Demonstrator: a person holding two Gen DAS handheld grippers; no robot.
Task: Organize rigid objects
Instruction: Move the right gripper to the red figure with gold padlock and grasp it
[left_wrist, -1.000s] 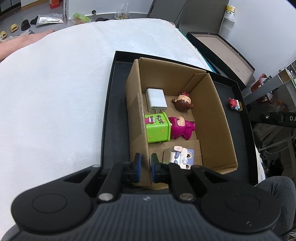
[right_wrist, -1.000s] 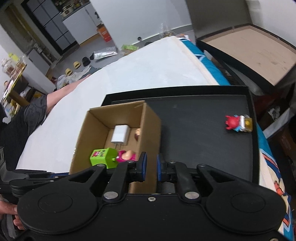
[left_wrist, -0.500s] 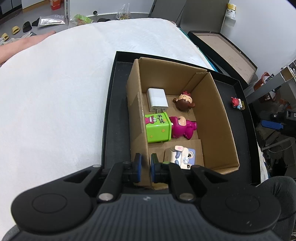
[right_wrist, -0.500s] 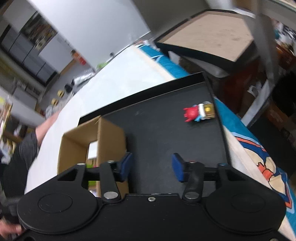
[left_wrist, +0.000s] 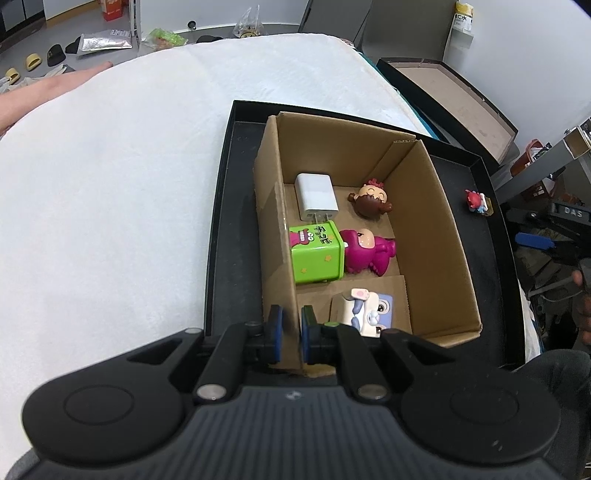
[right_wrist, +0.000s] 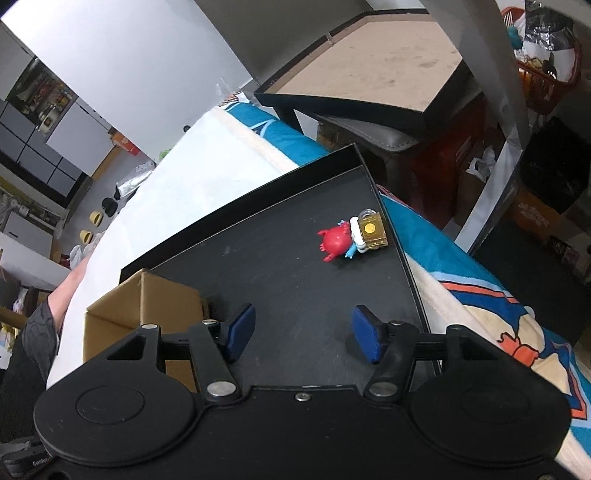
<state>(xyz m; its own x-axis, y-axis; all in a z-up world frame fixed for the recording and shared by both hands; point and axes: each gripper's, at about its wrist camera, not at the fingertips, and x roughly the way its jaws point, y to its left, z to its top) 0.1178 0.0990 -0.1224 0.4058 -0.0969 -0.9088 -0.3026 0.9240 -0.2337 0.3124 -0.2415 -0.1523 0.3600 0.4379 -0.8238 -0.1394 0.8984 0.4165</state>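
Right gripper: jaws opening, nothing between them; a second ago shut and aimed at cardboard box, now swung over toward red figurine lying alone near far right corner of black tray. Likely lining up for last pickup. Left gripper: clamped on near-left wall of the box, unmoved, steadying it. Inside box: white charger, brown-haired doll, green cube, magenta figure, pale blue toy. Tray sits on white bed.

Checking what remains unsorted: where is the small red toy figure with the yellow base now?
The small red toy figure with the yellow base lies on the black tray, outside the brown cardboard box, near the tray's right rim in the right wrist view.
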